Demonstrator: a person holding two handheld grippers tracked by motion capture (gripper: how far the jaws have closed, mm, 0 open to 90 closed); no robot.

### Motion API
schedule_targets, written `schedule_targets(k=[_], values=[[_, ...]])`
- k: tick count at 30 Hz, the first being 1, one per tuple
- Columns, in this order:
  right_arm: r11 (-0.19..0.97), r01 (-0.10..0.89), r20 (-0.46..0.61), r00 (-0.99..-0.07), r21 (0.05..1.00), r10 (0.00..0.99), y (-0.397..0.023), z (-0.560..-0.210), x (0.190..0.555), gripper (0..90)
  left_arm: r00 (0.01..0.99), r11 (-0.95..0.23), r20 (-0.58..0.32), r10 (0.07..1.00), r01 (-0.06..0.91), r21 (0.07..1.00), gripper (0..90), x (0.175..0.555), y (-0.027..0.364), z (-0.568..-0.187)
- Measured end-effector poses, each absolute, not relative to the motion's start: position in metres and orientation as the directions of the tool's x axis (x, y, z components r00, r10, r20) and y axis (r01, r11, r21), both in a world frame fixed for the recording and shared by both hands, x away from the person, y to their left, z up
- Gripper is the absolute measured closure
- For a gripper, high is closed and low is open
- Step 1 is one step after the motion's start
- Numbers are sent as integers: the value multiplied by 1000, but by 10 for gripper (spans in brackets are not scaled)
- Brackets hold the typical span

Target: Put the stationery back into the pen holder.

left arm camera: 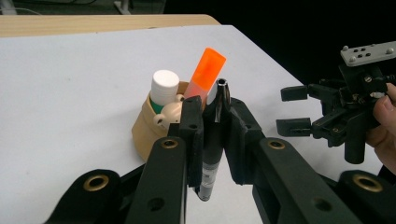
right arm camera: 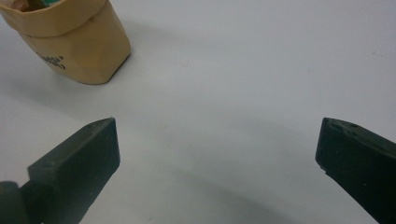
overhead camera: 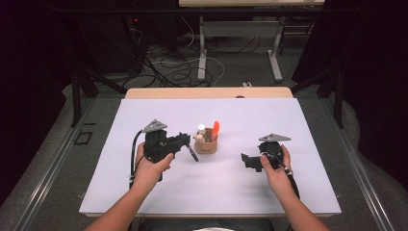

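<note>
High view: left gripper (overhead camera: pixel 185 144) held in the person's left hand (overhead camera: pixel 153 166) above the white worktop (overhead camera: pixel 144 192); its jaws are clenched on a black pen (overhead camera: pixel 192 154), whose lower end slants down toward the worktop; the pen sits just left of a tan pouch (overhead camera: pixel 206 146), near it but whether touching cannot be told; pouch stands upright near the worktop centre and carries an orange highlighter (overhead camera: pixel 215 129), a white-capped tube (overhead camera: pixel 201 129) and a small cream figure (overhead camera: pixel 198 138); right gripper (overhead camera: pixel 246 160) in the right hand (overhead camera: pixel 274 166), well apart to the right of the pouch, jaws pointing left toward it.

Left gripper view: pen (left arm camera: pixel 215 135) pinched between the two black jaws, standing nearly upright, metal tip at top, barrel passing down below the pads; pouch (left arm camera: pixel 145 133) just behind the jaws; highlighter (left arm camera: pixel 205 74) leaning right, tube (left arm camera: pixel 164 88) upright, cream figure (left arm camera: pixel 169 114) at the pouch rim; right gripper (left arm camera: pixel 295 109) at far right, jaws apart with nothing between them.

Right gripper view: the right gripper's (right arm camera: pixel 217 144) jaws released and spread wide over bare worktop (right arm camera: pixel 233 70); nothing between them; pouch (right arm camera: pixel 77 44) at upper left, well beyond the jaw tips, printed lettering on its side too small to read.
</note>
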State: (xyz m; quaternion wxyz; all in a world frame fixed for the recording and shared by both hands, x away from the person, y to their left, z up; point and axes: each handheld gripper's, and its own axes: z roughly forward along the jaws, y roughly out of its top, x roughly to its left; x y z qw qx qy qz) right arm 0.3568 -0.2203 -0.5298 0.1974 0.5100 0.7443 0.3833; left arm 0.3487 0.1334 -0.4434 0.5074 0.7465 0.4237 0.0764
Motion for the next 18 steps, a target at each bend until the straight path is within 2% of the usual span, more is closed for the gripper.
schedule_targets(k=[18], values=[[181,619,114,-405,764,907,-220,-532,357,0,630,-158,-236,740,503,850,787,368,103,-405]])
